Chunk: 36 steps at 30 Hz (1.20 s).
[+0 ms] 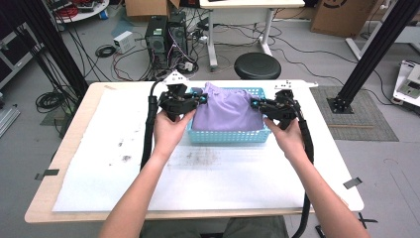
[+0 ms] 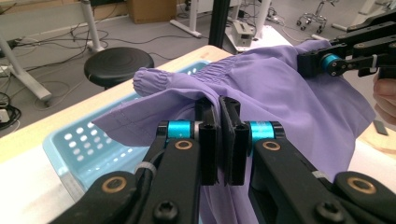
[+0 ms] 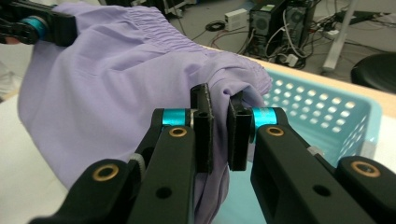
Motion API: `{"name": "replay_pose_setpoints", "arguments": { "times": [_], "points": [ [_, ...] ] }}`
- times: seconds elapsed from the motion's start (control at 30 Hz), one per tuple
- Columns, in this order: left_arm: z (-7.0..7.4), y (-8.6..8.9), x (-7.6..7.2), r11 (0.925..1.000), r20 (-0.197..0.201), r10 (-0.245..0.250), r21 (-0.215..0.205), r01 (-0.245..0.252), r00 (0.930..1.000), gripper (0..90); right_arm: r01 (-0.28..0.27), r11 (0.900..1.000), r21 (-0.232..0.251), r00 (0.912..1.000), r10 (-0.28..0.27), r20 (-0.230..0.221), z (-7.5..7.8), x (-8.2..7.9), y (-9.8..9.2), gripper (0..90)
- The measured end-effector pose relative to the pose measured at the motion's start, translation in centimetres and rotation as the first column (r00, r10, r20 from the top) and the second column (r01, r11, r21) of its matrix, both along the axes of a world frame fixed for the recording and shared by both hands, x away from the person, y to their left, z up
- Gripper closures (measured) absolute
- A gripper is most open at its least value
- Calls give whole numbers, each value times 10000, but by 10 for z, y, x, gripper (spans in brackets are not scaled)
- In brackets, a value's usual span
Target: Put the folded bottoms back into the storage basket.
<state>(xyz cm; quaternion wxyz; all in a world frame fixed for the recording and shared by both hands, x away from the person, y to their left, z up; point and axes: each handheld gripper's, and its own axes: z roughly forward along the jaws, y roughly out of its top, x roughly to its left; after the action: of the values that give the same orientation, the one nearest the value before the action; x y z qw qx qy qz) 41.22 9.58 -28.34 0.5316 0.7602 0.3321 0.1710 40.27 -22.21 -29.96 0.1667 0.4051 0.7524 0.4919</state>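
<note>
Both tongs (left (image 1: pixel 202 99), right (image 1: pixel 255 104)) pinching purple garment (image 1: pixel 225 111), over blue basket (image 1: pixel 228 135)

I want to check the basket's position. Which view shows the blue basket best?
The high view: the blue basket shows whole on the table, under the purple garment. Each gripper view shows one perforated end of it.

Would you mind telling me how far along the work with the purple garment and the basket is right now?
Done: both grippers have a grip; the left gripper and right gripper are each shut on the purple garment. In hand: it hangs between them over the blue basket. Whether it is going in or coming out is unclear; releasing remains.
</note>
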Motion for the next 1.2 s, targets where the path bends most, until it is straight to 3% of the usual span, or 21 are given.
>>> {"name": "replay_pose_setpoints", "arguments": {
  "times": [0.17,0.33,0.57,0.67,0.73,0.87,0.9,1.07,1.2],
  "points": [
    [-7,-2,21,9997,29,216,-116,-216,9998,863,91,10000,-39,10000,-91,38,-5,24,1,842],
    [-23,-1,43,9985,-79,500,-214,-502,9987,864,195,9988,-449,9998,-198,-44,-15,46,4,842],
    [-42,0,64,9975,-239,695,-84,-697,9973,863,361,9970,-683,9992,-371,-133,-30,66,9,842],
    [-52,-3,69,9966,-288,796,247,-789,9964,862,424,9943,-978,9987,-451,-258,-39,75,10,833],
    [-58,-4,72,9937,-297,1017,494,-1001,9944,823,658,9895,-1287,9969,-707,-341,-45,79,12,751],
    [-68,0,74,9896,-581,1349,577,-1316,9892,581,790,9800,-1828,9934,-928,-682,-52,82,14,603],
    [-69,2,73,9888,-591,1417,553,-1384,9882,533,813,9806,-1781,9928,-954,-718,-53,82,13,583],
    [-69,18,63,9894,-564,1320,677,-1281,9896,442,860,9861,-1424,9944,-938,-491,-49,72,1,509],
    [-64,27,45,9907,-94,1110,805,-1098,9938,432,724,9898,-1231,9969,-758,-232,-49,58,-11,475]
  ]
}}
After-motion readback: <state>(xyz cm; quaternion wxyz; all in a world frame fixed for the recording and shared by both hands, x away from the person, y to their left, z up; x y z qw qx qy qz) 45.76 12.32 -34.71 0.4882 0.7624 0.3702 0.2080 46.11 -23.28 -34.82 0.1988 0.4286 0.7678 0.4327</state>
